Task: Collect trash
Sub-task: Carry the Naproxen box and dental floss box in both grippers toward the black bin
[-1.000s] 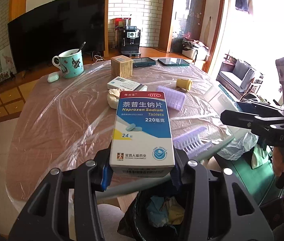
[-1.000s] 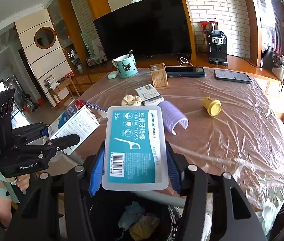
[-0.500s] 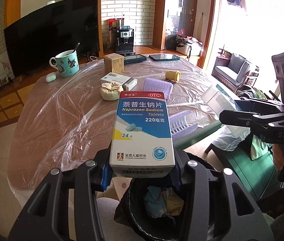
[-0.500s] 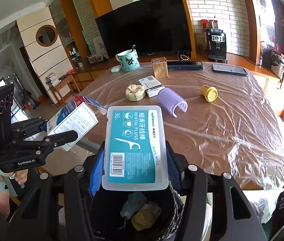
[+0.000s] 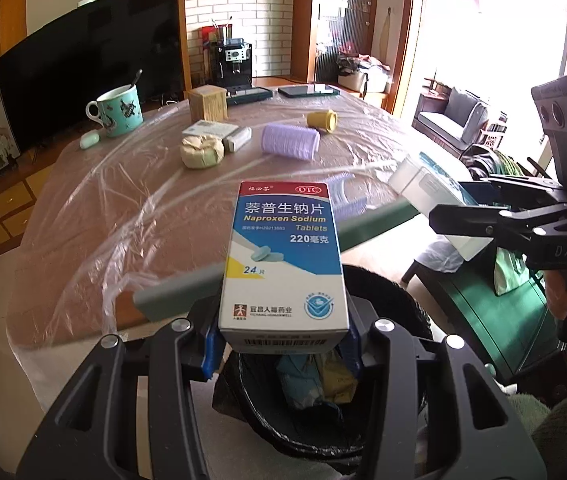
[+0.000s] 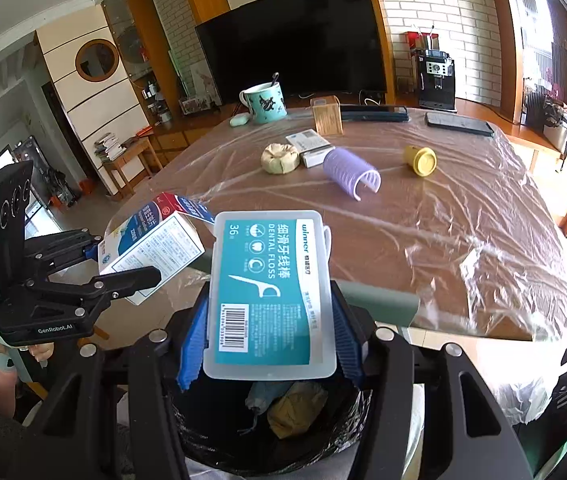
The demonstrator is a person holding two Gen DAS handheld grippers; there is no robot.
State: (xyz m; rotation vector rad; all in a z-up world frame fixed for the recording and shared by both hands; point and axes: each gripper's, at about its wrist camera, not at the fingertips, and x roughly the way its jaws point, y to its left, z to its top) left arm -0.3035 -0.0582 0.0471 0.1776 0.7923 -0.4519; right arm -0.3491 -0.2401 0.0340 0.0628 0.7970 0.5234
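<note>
My left gripper (image 5: 283, 344) is shut on a white and blue tablet box (image 5: 283, 256), held upright over a black-lined trash bin (image 5: 387, 296) with crumpled waste inside. My right gripper (image 6: 269, 344) is shut on a clear dental floss case (image 6: 269, 292) with a teal label, above the same trash bin (image 6: 275, 440). The right gripper (image 5: 483, 216) with its case shows at the right of the left wrist view. The left gripper (image 6: 131, 264) with the tablet box (image 6: 151, 244) shows at the left of the right wrist view.
Behind the bin a plastic-covered table (image 6: 443, 240) bears a purple hair roller (image 6: 349, 174), a yellow cap (image 6: 419, 160), a beige wad (image 6: 279, 158), a small white box (image 6: 309, 144), a wooden holder (image 6: 327, 115), a teal mug (image 6: 265, 102) and phones (image 6: 459, 123).
Both grippers have drawn back from the table with their items and sunk a little. The table looks farther off, and more of the bin's opening shows beneath each held item.
</note>
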